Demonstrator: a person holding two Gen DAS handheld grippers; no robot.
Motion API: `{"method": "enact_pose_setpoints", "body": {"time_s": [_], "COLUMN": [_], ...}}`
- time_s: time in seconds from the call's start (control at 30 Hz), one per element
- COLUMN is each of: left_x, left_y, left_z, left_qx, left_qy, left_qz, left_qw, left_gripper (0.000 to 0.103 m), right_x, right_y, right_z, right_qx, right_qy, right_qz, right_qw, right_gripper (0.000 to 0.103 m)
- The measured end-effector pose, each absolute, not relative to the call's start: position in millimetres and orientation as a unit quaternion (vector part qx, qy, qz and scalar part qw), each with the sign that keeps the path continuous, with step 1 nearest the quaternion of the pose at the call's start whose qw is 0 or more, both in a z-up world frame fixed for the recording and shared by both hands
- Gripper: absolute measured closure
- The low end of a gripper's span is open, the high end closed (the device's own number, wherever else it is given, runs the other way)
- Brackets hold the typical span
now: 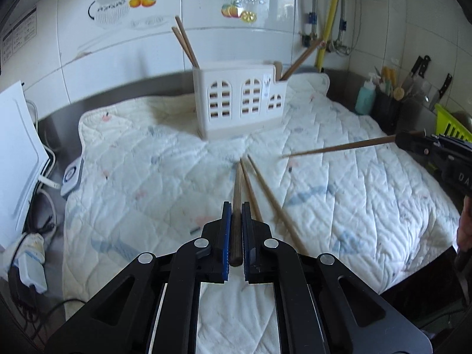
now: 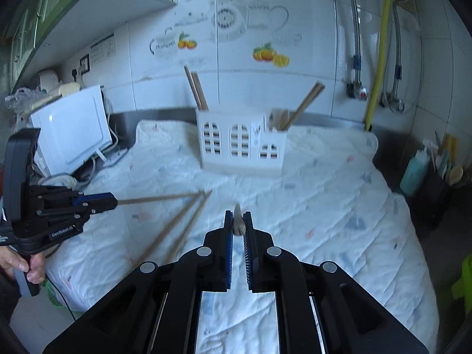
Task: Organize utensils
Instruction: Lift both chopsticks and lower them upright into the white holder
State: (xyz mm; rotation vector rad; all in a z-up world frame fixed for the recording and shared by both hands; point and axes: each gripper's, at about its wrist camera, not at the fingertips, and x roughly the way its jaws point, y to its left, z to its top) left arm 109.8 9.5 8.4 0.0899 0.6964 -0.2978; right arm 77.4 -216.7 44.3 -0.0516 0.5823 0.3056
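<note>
Two tools, left tool and right tool, each clamp one chopstick lengthwise, aimed toward the holder for slotting in.

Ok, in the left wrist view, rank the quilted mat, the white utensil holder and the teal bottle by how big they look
1. Quilted mat
2. White utensil holder
3. Teal bottle
The bottle sits off at the edge, so fisheye distortion may shrink it.
</note>
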Motion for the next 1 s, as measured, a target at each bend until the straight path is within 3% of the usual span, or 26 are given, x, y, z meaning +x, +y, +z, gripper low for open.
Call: {"method": "enact_pose_setpoints", "body": {"time_s": [0.63, 1.0], "left_x": [188.4, 217.3], "left_y": [1.7, -11.5], "left_z": [94.8, 182.4], "left_qx": [0.031, 0.038], "left_qy": [0.292, 0.208], "left_qz": [-0.176, -0.185], "left_qw": [0.94, 0.96], "left_gripper": [0.098, 0.098], "right_x": [170.4, 245.1], "right_y": [-250.9, -246.0], "right_z": [166.0, 191.0], "right_qx": [-0.023, -0.06], "right_qy": [0.258, 0.316], "right_qz": [0.178, 0.166], "right_qw": [0.949, 0.932], "right_gripper": [0.096, 0.096]}}
